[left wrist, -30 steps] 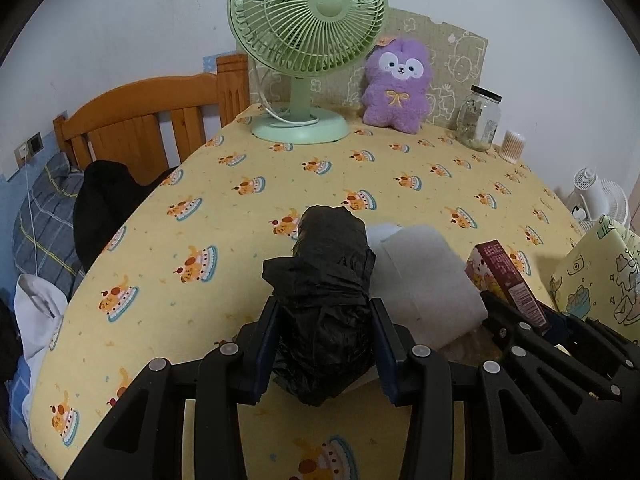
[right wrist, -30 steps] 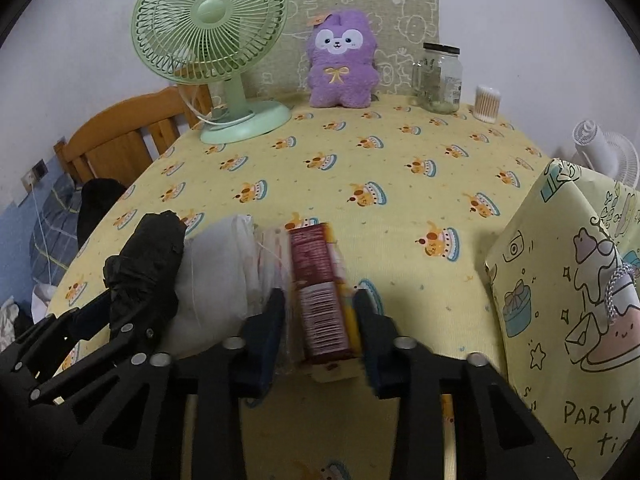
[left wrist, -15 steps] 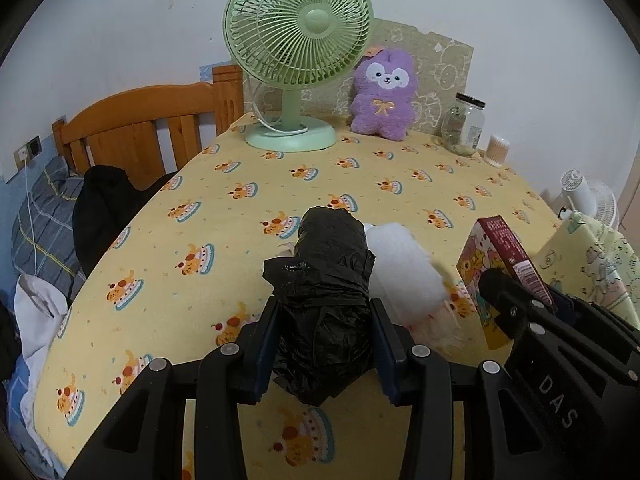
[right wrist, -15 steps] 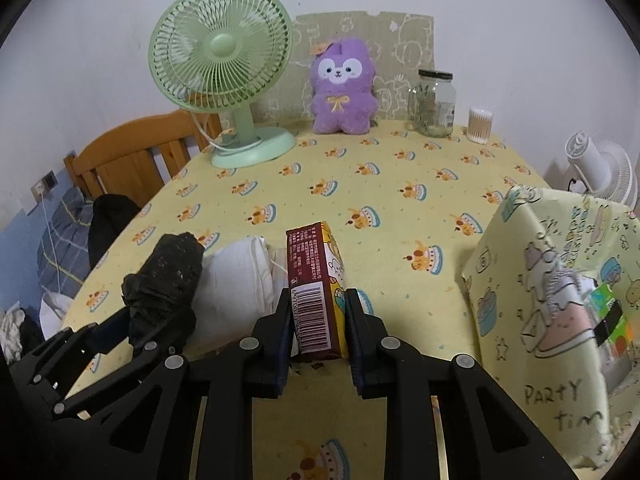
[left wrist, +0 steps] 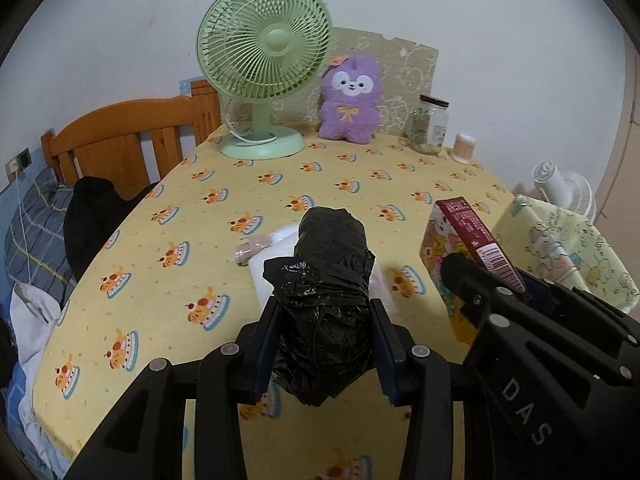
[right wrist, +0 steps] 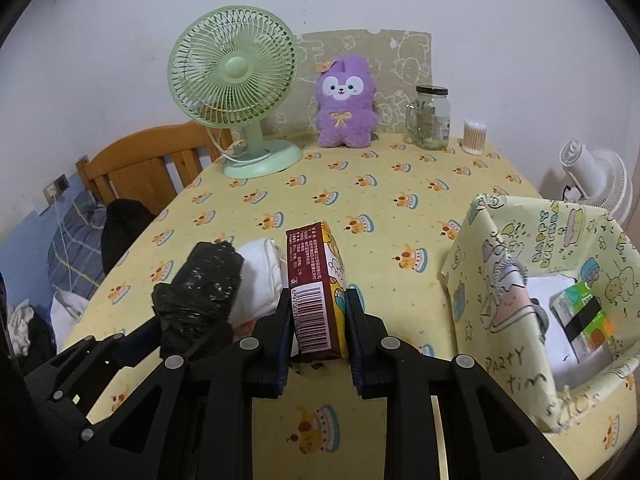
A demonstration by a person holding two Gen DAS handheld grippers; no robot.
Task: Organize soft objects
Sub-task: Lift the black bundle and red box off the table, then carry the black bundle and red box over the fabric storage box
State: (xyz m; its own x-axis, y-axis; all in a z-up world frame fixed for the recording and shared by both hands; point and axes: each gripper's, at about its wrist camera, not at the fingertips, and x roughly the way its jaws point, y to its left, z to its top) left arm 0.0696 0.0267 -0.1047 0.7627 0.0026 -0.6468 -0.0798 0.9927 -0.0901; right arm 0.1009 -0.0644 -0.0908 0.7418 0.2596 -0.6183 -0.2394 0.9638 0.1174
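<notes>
My left gripper (left wrist: 324,306) is shut on a crumpled black plastic bag roll (left wrist: 326,280), which hangs above the yellow tablecloth (left wrist: 192,240). To its right, my right gripper (right wrist: 319,298) is shut on a maroon and yellow carton (right wrist: 316,280) with a barcode, also held off the table. A white soft bundle (right wrist: 260,276) lies on the cloth under and between both held items. In the right wrist view the black roll (right wrist: 204,284) shows at the left. The carton (left wrist: 468,232) shows at the right of the left wrist view.
A pale patterned storage box (right wrist: 500,264) stands open at the right, holding a white item and a green pack (right wrist: 580,316). At the table's far edge are a green fan (right wrist: 236,96), a purple plush (right wrist: 346,104), a glass jar (right wrist: 432,118) and a swab pot (right wrist: 474,136). A bed with a wooden headboard (left wrist: 120,140) is at the left.
Both grippers have risen and drawn back from the table, lifting the black roll and the carton. The right jaws closed tighter on the carton. The white bundle stayed on the cloth.
</notes>
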